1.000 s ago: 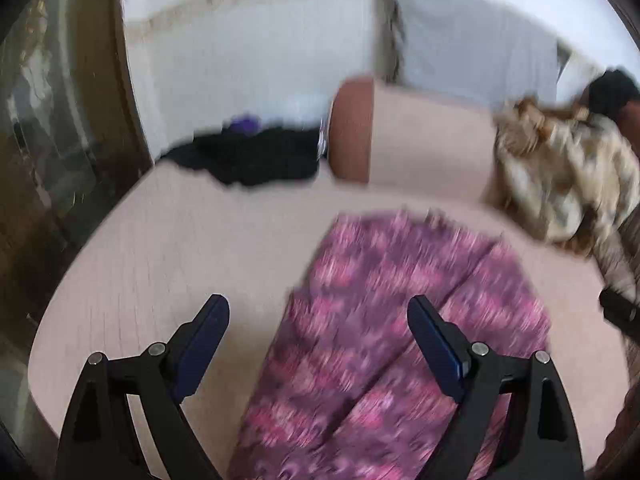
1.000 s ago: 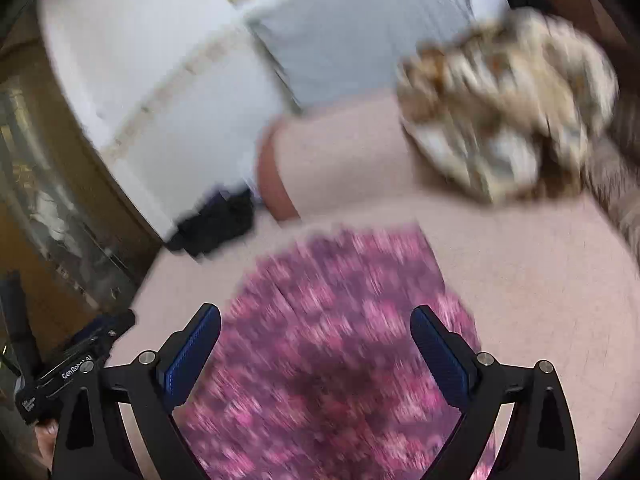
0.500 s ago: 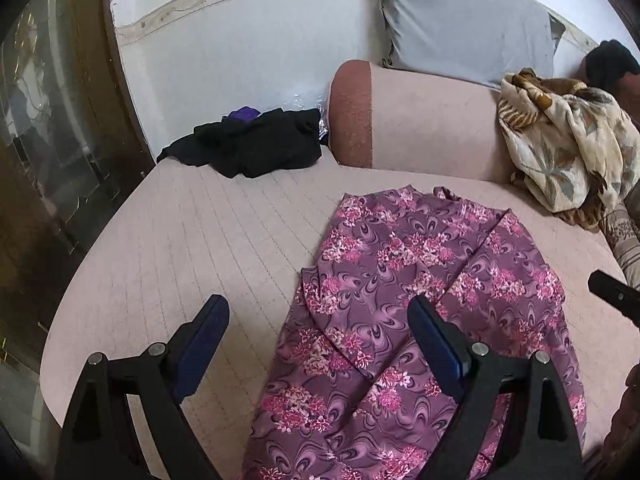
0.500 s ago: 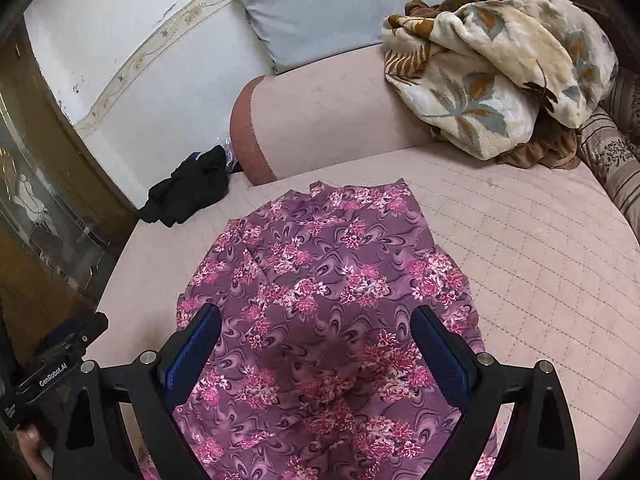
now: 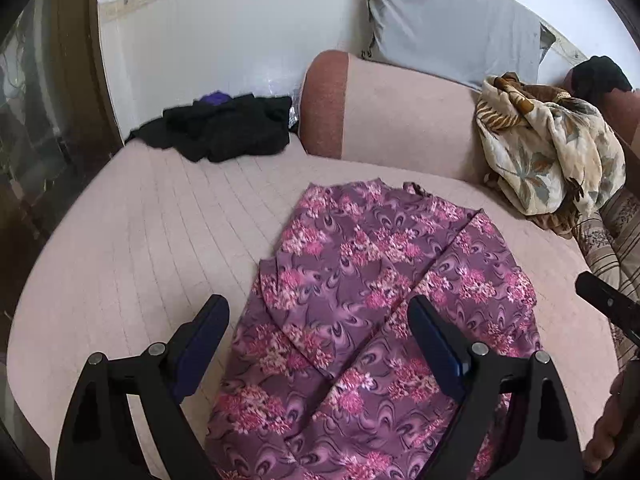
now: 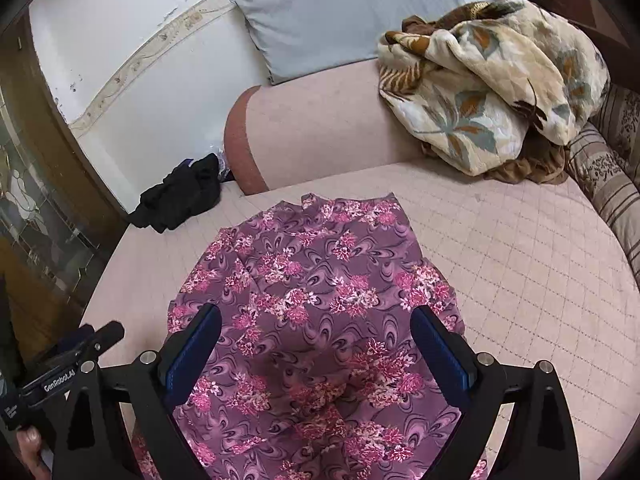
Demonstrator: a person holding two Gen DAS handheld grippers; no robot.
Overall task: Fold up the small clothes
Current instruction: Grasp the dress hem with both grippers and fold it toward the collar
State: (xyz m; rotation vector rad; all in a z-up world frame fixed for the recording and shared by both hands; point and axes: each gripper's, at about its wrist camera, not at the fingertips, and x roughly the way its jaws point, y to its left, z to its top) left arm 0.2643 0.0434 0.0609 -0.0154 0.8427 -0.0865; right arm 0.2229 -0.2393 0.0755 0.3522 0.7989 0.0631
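A purple garment with pink flowers [image 5: 360, 300] lies spread on the pink quilted seat [image 5: 140, 248], one long fold running down its middle. My left gripper [image 5: 318, 316] hovers above its near left part, jaws wide open, nothing between them. In the right wrist view the same garment [image 6: 312, 292] fills the centre, and my right gripper [image 6: 316, 326] hangs over its near part, also wide open and empty. The left gripper [image 6: 80, 348] shows at that view's lower left edge, a hand below it.
A black heap of clothes [image 5: 224, 128] lies at the seat's far left corner. A pink bolster [image 5: 392, 120], a grey pillow [image 5: 452, 20] and a cream leaf-patterned blanket [image 5: 548, 152] line the back. A striped cushion [image 6: 608, 176] is at the right. A glass-panelled door [image 6: 36, 208] stands left.
Both views were blurred a second ago and are sharp now. The garment lies as it did, and both grippers stay open over it with hardly any shift.
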